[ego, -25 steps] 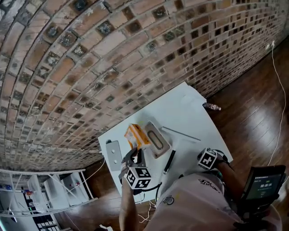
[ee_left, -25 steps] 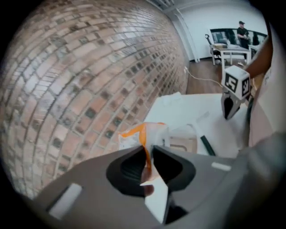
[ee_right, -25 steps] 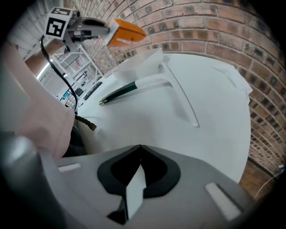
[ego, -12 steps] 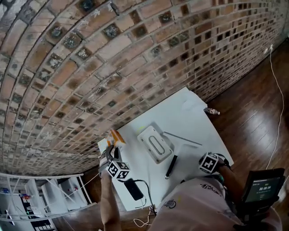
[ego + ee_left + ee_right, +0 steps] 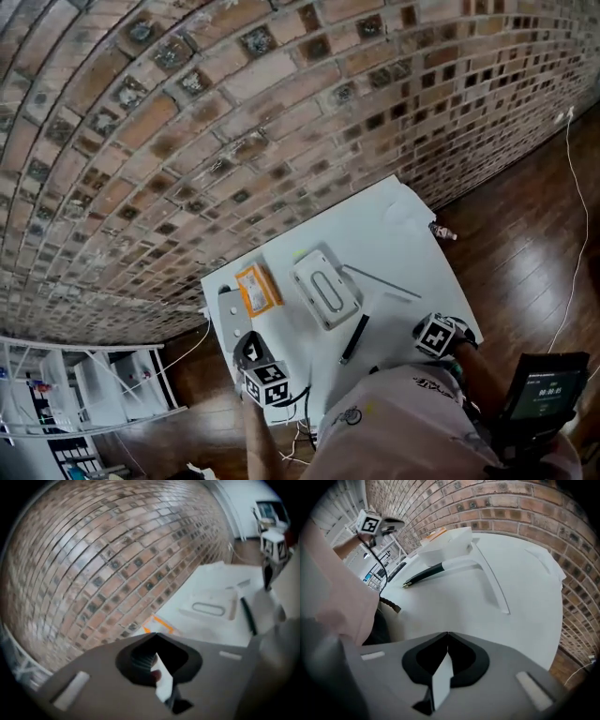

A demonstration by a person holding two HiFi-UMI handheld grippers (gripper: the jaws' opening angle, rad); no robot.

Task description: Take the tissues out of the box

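The white tissue box [image 5: 325,289] with an oval slot lies in the middle of the white table [image 5: 394,234]. An orange-edged tissue pack [image 5: 256,289] lies flat on the table just left of the box. My left gripper [image 5: 247,347] hovers at the table's near left edge, a short way in front of the pack, shut and empty. In the left gripper view the pack [image 5: 159,622] and box [image 5: 208,608] lie beyond the closed jaws. My right gripper [image 5: 429,330] rests at the near right edge, shut on nothing, facing the box [image 5: 445,543].
A black pen [image 5: 353,339] lies in front of the box and a thin white strip [image 5: 380,281] to its right. A grey flat plate [image 5: 232,322] sits by the left edge. A brick wall backs the table. A small bottle [image 5: 442,231] lies on the wooden floor.
The left gripper lifted the orange pack from the box, carried it left, let it go on the table, then drew back toward the near edge and shut. The right gripper stayed put.
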